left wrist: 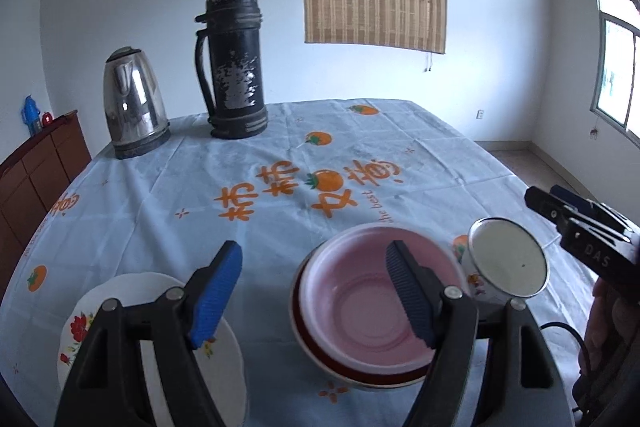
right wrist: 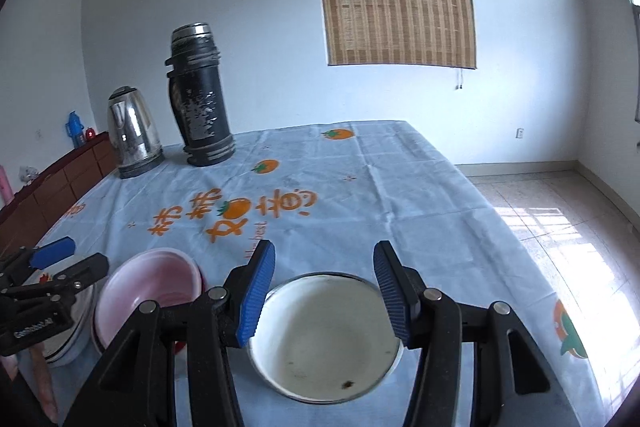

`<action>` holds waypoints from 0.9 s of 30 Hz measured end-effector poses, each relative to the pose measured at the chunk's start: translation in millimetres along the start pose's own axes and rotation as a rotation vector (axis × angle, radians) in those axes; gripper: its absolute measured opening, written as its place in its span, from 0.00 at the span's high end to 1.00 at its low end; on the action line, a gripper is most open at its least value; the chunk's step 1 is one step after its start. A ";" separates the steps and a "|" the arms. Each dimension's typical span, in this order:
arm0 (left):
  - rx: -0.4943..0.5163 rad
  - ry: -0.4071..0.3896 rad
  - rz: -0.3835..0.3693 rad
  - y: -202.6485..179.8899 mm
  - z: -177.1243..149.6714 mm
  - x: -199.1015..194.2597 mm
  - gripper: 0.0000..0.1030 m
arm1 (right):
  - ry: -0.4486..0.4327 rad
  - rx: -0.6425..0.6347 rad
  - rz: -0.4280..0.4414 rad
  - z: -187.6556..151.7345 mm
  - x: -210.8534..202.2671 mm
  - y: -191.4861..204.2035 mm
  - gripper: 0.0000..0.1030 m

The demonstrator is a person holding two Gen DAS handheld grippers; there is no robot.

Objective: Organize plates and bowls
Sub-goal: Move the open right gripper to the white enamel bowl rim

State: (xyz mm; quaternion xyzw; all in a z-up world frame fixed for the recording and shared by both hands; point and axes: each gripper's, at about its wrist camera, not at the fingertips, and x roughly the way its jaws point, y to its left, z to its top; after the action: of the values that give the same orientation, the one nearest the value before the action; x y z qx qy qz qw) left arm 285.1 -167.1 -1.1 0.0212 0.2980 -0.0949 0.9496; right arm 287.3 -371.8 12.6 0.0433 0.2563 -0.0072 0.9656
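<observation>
I judge the sorting partly done; the pink bowl (left wrist: pixel 372 303) already sits nested in a darker red-rimmed bowl (left wrist: pixel 320 355) beneath it, and that stack serves as my landmark on the cloth-covered surface (left wrist: pixel 280 155). Just left of the stack lies the flowered plate (left wrist: pixel 120 311), flat and alone; just right of the stack stands the white enamel bowl (right wrist: pixel 324 335), upright, metal-rimmed, empty but for a few specks, not yet joined to anything.

My left gripper (left wrist: pixel 316 291) hovers above the gap between the stack and the plate; its fingers stand wide apart and grip nothing. My right gripper (right wrist: pixel 324 295) hangs over the enamel bowl; its fingers are spread about half-way, one to each side above the rim, and I see no pad pressing on it, so the bowl is free.

Far behind the stack stand a steel kettle (left wrist: pixel 134 105) and a black flask (left wrist: pixel 234 63), no part of the job. What seems left to me: the enamel bowl into or beside the stack, and the plate to its own place.
</observation>
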 end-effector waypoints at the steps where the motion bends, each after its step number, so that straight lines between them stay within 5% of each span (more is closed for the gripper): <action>1: 0.005 0.000 -0.027 -8.2 3.6 -2.2 0.26 | 0.010 0.016 -0.012 -0.3 0.7 -9.5 0.48; 8: 0.072 0.023 -0.136 -76.1 13.2 4.4 0.26 | 0.109 0.112 -0.021 -10.7 13.1 -57.9 0.72; 13: 0.110 0.061 -0.169 -107.3 7.0 17.6 0.28 | 0.168 0.095 0.014 -18.0 18.9 -54.2 0.76; 19: 0.104 0.092 -0.187 -107.4 -1.7 26.0 0.38 | 0.226 0.042 0.039 -24.1 23.1 -44.1 0.78; 27: 0.114 0.112 -0.193 -110.6 -8.7 31.6 0.41 | 0.277 0.025 0.022 -31.3 34.7 -44.3 0.92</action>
State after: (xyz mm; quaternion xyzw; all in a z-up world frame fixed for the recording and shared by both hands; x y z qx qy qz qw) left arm 284.3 -280.0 -24.5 0.0515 0.3452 -0.2014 0.9152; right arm 300.3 -412.9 -35.2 0.0589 0.3865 0.0061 0.9204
